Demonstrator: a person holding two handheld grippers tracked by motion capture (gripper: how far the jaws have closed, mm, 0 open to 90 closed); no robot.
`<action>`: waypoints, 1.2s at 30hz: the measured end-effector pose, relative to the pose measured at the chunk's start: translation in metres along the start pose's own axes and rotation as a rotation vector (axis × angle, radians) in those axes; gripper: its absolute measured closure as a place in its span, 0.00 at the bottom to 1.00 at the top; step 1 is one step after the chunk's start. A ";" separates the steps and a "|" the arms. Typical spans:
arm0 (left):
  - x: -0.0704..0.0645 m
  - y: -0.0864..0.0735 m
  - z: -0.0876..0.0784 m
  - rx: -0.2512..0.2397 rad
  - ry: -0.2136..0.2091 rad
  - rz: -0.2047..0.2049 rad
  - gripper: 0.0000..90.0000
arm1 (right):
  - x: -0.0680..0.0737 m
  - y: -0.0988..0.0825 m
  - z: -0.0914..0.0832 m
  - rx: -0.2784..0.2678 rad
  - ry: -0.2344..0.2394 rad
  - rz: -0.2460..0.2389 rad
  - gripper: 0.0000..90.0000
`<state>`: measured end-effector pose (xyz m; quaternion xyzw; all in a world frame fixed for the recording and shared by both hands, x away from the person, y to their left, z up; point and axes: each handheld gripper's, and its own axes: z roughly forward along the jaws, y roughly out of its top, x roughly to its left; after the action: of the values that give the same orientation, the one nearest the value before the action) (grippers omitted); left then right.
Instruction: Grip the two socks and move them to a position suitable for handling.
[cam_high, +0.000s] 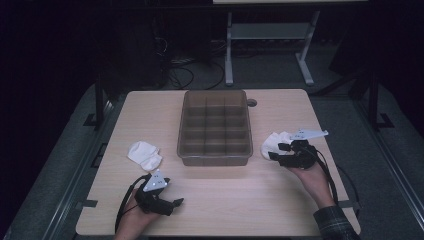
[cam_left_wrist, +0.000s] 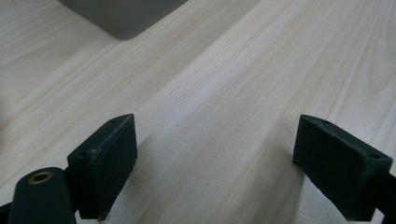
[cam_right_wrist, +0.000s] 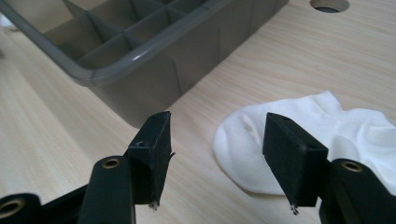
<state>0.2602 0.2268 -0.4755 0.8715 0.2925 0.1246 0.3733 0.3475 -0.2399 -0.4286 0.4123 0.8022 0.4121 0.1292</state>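
My right gripper (cam_right_wrist: 217, 163) hung half-open at the sock's (cam_right_wrist: 327, 135) near edge, gripping nothing. Closing there, I risked pinching only a loose fold, and it could have slipped free before the tray (cam_right_wrist: 116, 65).

Ahead of my left hand-held gripper (cam_left_wrist: 212, 163) the surface (cam_left_wrist: 224, 93) lies bare between the parted jaws and on toward the tray's (cam_high: 215, 127) near corner, the one thing standing in that path. A sock (cam_high: 144, 154) lies beyond this gripper, to its left, beside the tray. My right hand-held gripper (cam_right_wrist: 212, 158) has another sock (cam_right_wrist: 303, 135) just ahead, its edge between the parted jaws; the tray wall rises close on the left of it, with a strip of open surface between wall and sock.
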 end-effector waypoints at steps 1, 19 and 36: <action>0.000 0.000 0.000 0.000 0.000 0.000 0.15 | -0.001 0.001 0.000 0.002 -0.008 0.000 0.46; 0.000 0.000 0.000 0.000 0.000 0.000 0.15 | -0.032 0.019 0.000 0.000 -0.061 0.030 0.48; 0.000 0.000 0.000 0.000 0.000 0.001 0.15 | -0.076 0.021 0.008 -0.024 -0.129 0.087 0.56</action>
<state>0.2602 0.2268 -0.4754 0.8717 0.2923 0.1247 0.3730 0.4112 -0.2869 -0.4275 0.4707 0.7685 0.3997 0.1676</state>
